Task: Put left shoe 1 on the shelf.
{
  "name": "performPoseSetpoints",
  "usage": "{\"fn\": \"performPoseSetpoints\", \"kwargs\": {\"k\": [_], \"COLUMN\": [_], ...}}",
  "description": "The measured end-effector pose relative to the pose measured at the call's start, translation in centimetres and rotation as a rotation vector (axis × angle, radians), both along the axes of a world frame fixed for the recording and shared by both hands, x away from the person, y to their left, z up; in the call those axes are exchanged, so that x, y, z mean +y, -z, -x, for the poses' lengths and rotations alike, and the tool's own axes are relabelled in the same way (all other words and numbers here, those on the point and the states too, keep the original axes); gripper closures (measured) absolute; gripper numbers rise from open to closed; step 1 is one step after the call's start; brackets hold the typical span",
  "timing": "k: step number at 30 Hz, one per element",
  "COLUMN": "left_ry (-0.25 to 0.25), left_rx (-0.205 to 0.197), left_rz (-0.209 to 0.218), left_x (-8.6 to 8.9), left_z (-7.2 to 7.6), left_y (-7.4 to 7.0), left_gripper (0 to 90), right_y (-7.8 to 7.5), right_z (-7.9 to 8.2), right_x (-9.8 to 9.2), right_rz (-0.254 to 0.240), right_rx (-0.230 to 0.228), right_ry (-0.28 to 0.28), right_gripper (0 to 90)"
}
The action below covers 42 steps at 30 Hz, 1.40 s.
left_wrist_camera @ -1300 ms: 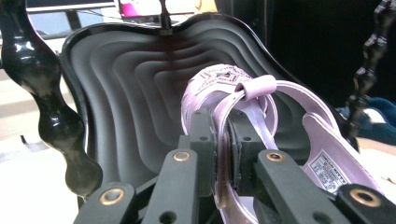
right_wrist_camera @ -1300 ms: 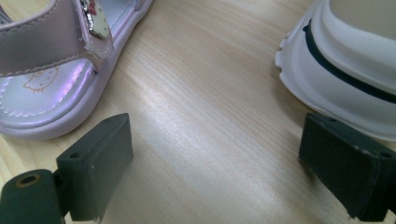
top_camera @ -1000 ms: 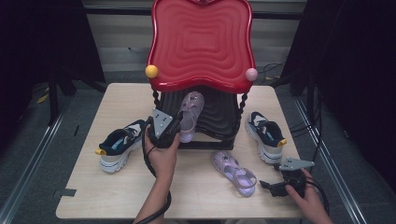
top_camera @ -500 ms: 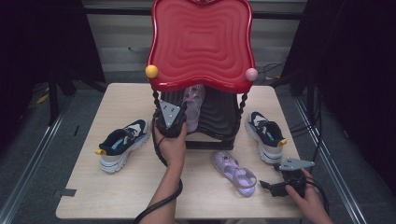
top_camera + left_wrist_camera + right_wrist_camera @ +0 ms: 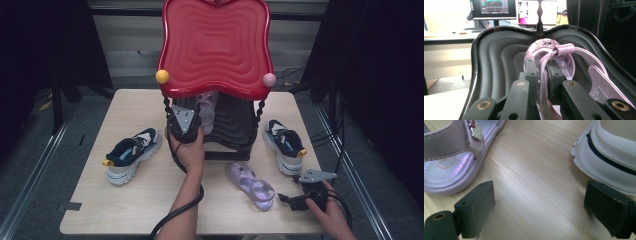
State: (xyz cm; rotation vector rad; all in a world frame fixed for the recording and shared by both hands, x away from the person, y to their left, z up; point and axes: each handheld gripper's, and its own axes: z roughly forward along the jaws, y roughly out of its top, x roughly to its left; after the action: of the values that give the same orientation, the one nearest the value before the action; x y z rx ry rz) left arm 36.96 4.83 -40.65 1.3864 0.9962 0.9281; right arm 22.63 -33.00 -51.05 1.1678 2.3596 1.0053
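Note:
A pale purple sandal hangs in my left gripper, whose jaws are shut on its strap. The sandal is held over the black ribbed lower shelf of a small rack, under its red wavy top. The matching sandal lies flat on the wooden table. My right gripper rests low at the table's front right, open, with bare wood between its jaws. That sandal is at its left and a sneaker sole at its right.
A navy and white sneaker lies on the table's left, its pair to the right of the rack. Yellow and pink balls sit on the rack's front corners. Twisted posts flank the shelf.
My left gripper has carried the sandal away from the person and in under the red top, over the black shelf. The right gripper has stayed in place.

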Motion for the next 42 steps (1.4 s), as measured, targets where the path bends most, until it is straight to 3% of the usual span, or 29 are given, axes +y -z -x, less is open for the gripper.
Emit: {"fn": "performPoseSetpoints", "kwargs": {"k": [2,7,19,24,27,35,42], "left_ry": [-0.015,0.008,0.040,0.046,0.077,0.100,0.124], "left_rx": [-0.002,0.019,0.064,0.089,0.113,0.129,0.161], "left_rz": [0.007,-0.061,-0.113,-0.123,-0.139,-0.165,-0.176], "left_x": [0.0,-0.8,-0.6,-0.5,-0.5,0.0,0.5], "left_z": [-0.2,0.0,0.1,0.1,0.2,1.0,1.5], "left_y": [0.1,0.6,0.3,0.4,-0.1,-1.5,-1.8], "left_gripper": [81.8,80.3,77.3,71.9,66.8,60.5,54.8], "right_y": [0.0,0.0,0.0,0.0,0.0,0.0,0.0], "right_z": [0.0,0.0,0.1,0.1,0.1,0.1,0.1], "right_x": [0.0,0.0,0.1,0.1,0.1,0.1,0.1], "right_rz": [-0.001,-0.004,-0.002,-0.002,-0.002,-0.002,-0.001], "right_rx": [0.001,0.002,0.002,0.002,0.002,0.002,0.002], "right_ry": [0.000,-0.001,0.001,0.001,0.001,0.001,0.001], "right_gripper": [9.0,9.0,9.0,9.1,9.0,9.1,9.0]}}
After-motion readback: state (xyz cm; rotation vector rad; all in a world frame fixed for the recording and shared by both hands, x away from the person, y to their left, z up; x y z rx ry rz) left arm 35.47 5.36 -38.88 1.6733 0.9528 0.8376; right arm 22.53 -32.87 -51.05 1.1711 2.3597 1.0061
